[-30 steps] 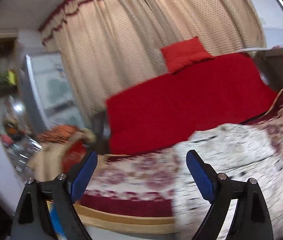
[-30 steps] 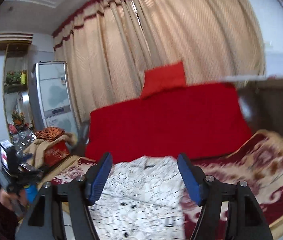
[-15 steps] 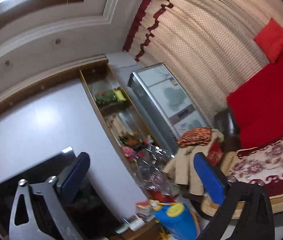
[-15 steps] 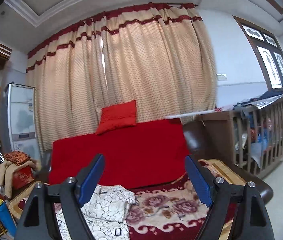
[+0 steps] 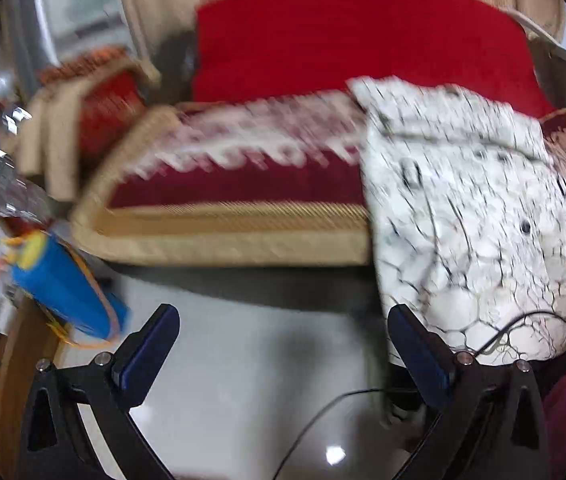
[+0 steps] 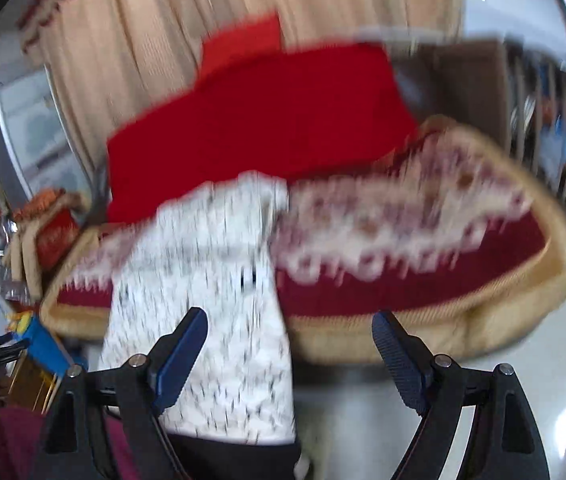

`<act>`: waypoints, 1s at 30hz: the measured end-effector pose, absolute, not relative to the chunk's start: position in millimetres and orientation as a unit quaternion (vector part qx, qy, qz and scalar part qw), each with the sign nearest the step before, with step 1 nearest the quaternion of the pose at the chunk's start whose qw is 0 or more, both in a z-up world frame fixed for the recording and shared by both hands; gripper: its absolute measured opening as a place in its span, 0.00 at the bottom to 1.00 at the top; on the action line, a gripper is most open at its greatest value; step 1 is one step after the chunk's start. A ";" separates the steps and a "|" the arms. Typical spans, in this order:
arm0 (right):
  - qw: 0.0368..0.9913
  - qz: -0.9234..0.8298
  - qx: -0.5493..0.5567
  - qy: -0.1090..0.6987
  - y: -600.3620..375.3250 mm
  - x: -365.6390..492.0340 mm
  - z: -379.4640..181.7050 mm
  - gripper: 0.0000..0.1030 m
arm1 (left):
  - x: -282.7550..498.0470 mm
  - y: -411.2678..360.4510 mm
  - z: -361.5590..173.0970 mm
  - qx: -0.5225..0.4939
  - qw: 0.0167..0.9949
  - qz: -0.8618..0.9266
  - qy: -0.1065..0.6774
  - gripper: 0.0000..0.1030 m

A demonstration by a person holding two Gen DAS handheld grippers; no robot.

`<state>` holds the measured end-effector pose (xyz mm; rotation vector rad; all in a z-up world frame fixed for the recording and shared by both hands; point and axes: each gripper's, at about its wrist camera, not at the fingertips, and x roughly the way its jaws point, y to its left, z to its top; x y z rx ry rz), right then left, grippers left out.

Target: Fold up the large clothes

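A white garment (image 5: 475,220) with a black crackle print and dark buttons lies on the sofa seat, its lower part hanging over the front edge. In the right wrist view the same garment (image 6: 211,280) is blurred. My left gripper (image 5: 283,336) is open and low over the floor, left of the hanging hem, with nothing between its fingers. My right gripper (image 6: 289,328) is also open in front of the seat edge. Its left finger (image 6: 179,356) overlaps the cloth in the picture, but the pads pinch nothing.
The sofa has a red back cover (image 5: 355,40) and a patterned, gold-edged seat cover (image 5: 223,232). A blue bottle (image 5: 63,280) and piled clothes (image 5: 95,92) stand at the left, a wooden railing (image 6: 543,120) at the right. A cable (image 5: 323,412) runs over the pale floor.
Both grippers swung up toward the ceiling and wall, then dropped to the sofa's front edge. Both sets of jaws stand wider than a second ago.
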<state>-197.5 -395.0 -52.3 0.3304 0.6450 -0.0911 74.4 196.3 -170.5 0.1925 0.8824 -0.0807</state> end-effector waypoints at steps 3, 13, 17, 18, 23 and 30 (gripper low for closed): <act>0.917 -0.017 0.191 0.350 -393.3 -176.0 -96.5 0.84 | 81.3 178.9 -199.1 0.083 0.888 -0.075 0.445 1.00; 0.835 0.034 0.366 0.410 -425.8 -121.2 -224.5 0.84 | 145.7 163.4 -268.2 -0.008 0.836 -0.190 0.514 1.00; 0.807 0.082 0.429 0.397 -434.2 -109.9 -247.9 0.84 | 155.7 163.3 -284.0 -0.056 0.819 -0.229 0.523 1.00; 0.802 0.089 0.436 0.399 -433.5 -107.8 -250.9 0.84 | 157.4 162.4 -287.4 -0.069 0.814 -0.239 0.524 1.00; 0.790 0.107 0.428 0.427 -419.2 -95.0 -258.7 0.84 | 164.3 171.5 -299.3 -0.131 0.814 -0.251 0.507 0.92; 0.801 0.121 0.393 0.435 -394.6 -82.6 -246.2 0.73 | 170.9 174.3 -334.3 -0.187 0.774 -0.283 0.534 0.45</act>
